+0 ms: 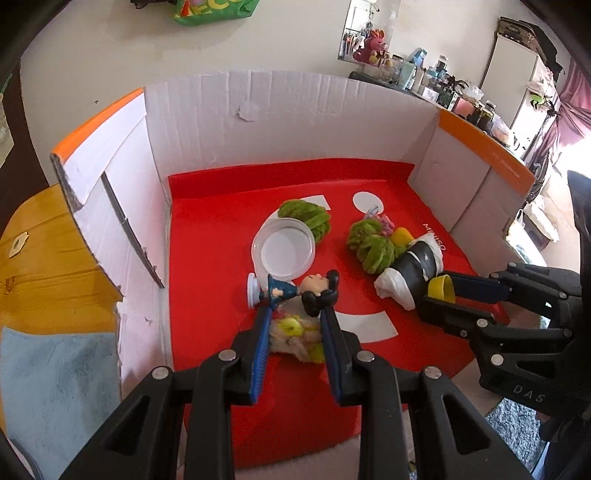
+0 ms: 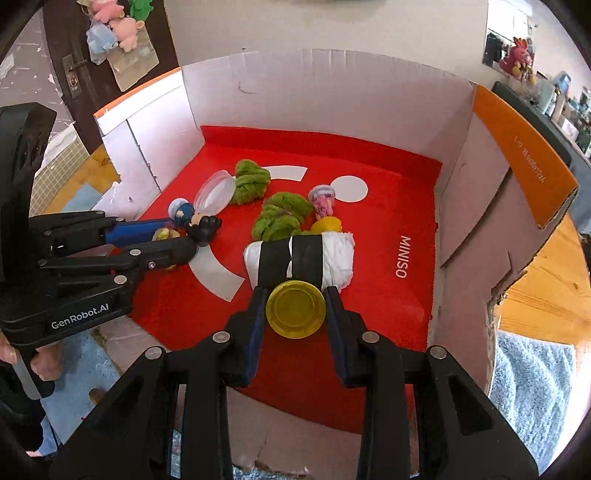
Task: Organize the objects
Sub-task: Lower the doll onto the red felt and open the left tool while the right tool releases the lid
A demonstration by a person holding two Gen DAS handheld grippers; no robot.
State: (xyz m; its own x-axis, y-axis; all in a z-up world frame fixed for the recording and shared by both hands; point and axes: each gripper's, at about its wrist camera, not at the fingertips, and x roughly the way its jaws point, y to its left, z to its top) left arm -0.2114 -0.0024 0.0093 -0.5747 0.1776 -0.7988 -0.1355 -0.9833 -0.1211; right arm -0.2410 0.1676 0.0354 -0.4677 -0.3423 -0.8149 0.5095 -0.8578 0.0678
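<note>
Right gripper (image 2: 295,306) jaws clamped on yellow cup (image 2: 295,309); left gripper (image 1: 295,314) jaws spread around figurine (image 1: 295,291); advise closing squarely on its body, not the head.

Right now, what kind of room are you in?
Probably a lived-in home, maybe a bedroom. A pink plush bunny sits above a shelf crowded with bottles, more plush toys hang on a wooden door, and a blue rug covers the wooden floor.
</note>
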